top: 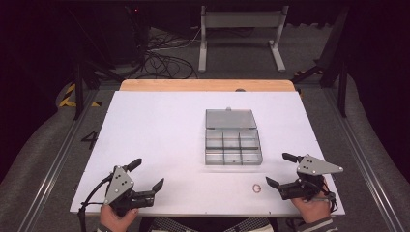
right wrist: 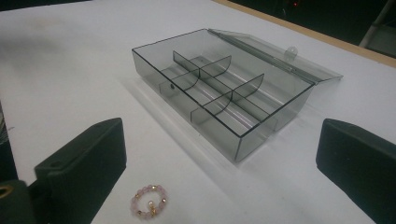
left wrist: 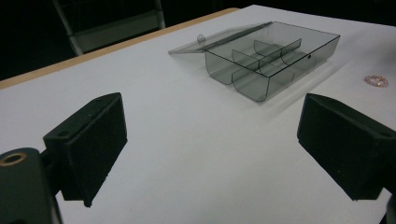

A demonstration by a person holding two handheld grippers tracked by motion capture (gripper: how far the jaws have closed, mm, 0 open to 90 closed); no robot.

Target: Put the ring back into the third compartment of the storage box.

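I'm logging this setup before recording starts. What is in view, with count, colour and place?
organiser box: one, clear grey, lid open flat, compartments empty, table centre.
bead ring: one, pink with gold beads, on the table before the box, near the right gripper.
table: one, white top, wooden far edge.
metal stand: one, grey, floor behind the table.
cables: a tangle, black, floor behind the table.
left gripper: black, open, near-left edge.
right gripper: black, open, near-right edge.

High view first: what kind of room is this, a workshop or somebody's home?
Probably a lab or recording studio, not a home. A bare white table stands amid dark curtains, cables lie loose on the floor, and a person holds a left gripper and right gripper near an open compartment box.
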